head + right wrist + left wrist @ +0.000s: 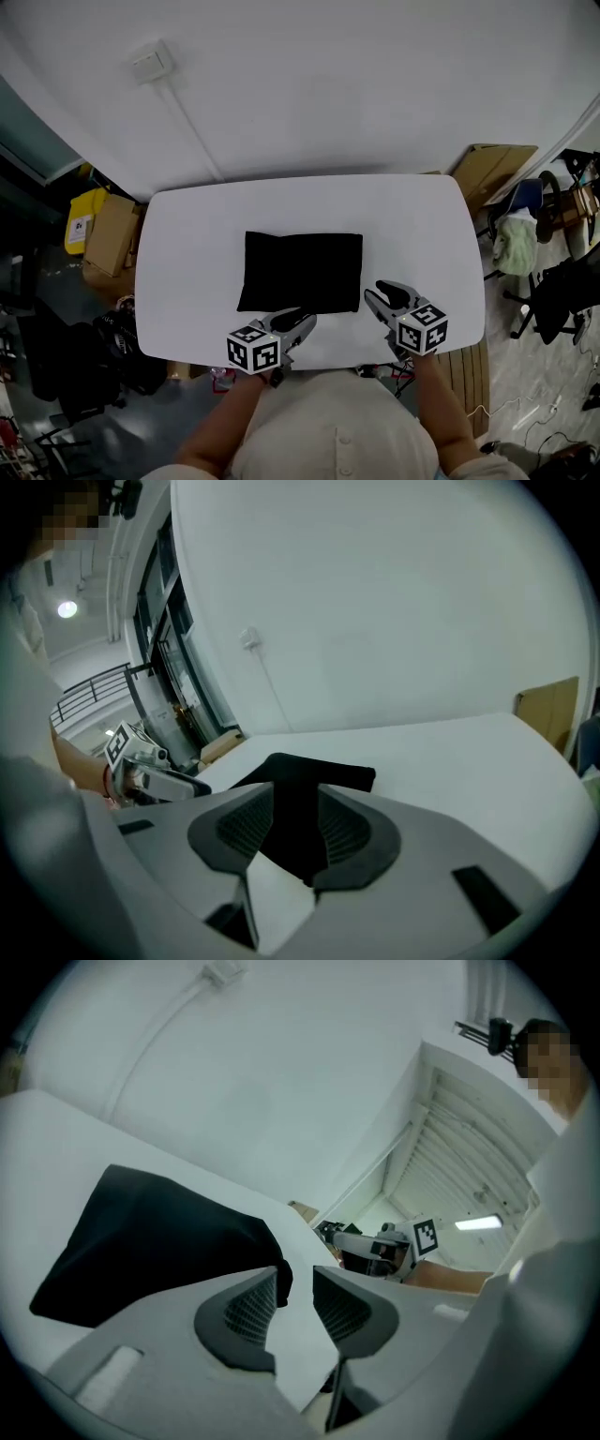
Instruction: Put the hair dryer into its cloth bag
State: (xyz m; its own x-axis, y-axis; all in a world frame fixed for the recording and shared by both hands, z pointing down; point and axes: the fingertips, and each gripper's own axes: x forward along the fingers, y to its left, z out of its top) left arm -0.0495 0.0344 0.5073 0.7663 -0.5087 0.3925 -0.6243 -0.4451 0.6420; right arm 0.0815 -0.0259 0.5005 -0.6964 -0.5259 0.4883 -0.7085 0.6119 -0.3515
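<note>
The black cloth bag [302, 270] lies flat in the middle of the white table [412, 216]. It looks like a dark rectangle with soft edges. What is inside it cannot be seen.

The left gripper [300, 323] is at the near edge of the bag, close to the person. In the left gripper view its jaws [295, 1283] are a little way apart, about half open. Nothing is between them. One corner of the bag [150, 1241] shows just past the left jaw's tip, and I cannot tell if they touch.

The right gripper [382, 292] is just beside the bag's near right corner, over bare table. In the right gripper view its jaws [295, 803] are also about half open and hold nothing. The bag [328, 773] shows through the gap, farther off on the table.

Each gripper can be seen from the other one's camera, with its marker cube on it.

The person's pale shirt [337, 422] fills the bottom of the head view. Behind the table is a white wall with a small socket [150, 64] and a thin cable running down from it. Brown boxes [108, 234] sit on the floor to the left. A black chair [562, 291] stands to the right.
</note>
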